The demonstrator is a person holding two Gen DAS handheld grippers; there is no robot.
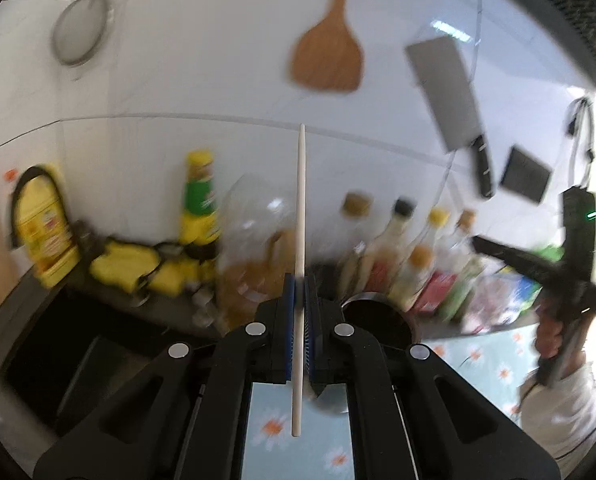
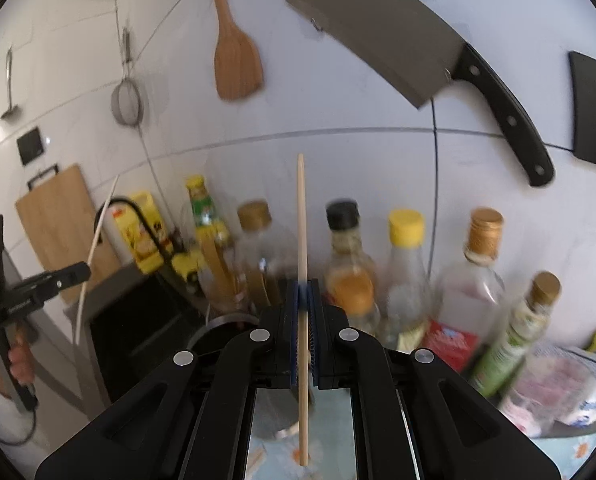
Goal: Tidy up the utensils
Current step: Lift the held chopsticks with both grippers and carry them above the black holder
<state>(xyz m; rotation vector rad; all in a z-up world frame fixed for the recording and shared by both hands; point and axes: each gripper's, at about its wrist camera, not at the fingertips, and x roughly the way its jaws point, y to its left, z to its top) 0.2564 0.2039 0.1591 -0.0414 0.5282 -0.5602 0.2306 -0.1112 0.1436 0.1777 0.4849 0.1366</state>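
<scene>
Plainly, in the left wrist view the left gripper [image 1: 300, 280] has its blue pads pressed together on a pale chopstick [image 1: 300, 208], which runs along the fingers with its long axis pointing up and away from the camera, its near end hanging over the floral cloth [image 1: 485, 360]. Just right of the fingers and slightly beyond them sits a round metal holder [image 1: 377, 316], its dark mouth open upward, near the back edge of the counter in front of the bottles [image 1: 401, 248]. That is, I judge, where the stick should go, so the move turns on tipping the chopstick over and down to the right. This view is smeared by motion, so the holder's contents cannot be made out. The right gripper [image 1: 481, 245] shows at the right edge, too blurred to read.

In the right wrist view the right gripper [image 2: 305, 292] is likewise clamped on a wooden chopstick [image 2: 302, 240], upright along its fingers. The holder's rim [image 2: 226, 322] peeks out just left of the fingers, mostly hidden behind the gripper body. The left gripper [image 2: 82, 269] appears at the left edge with its stick [image 2: 98, 248] slanting upward. Which hand is nearer the holder is hard to call; each has it close beside its fingers.
</scene>
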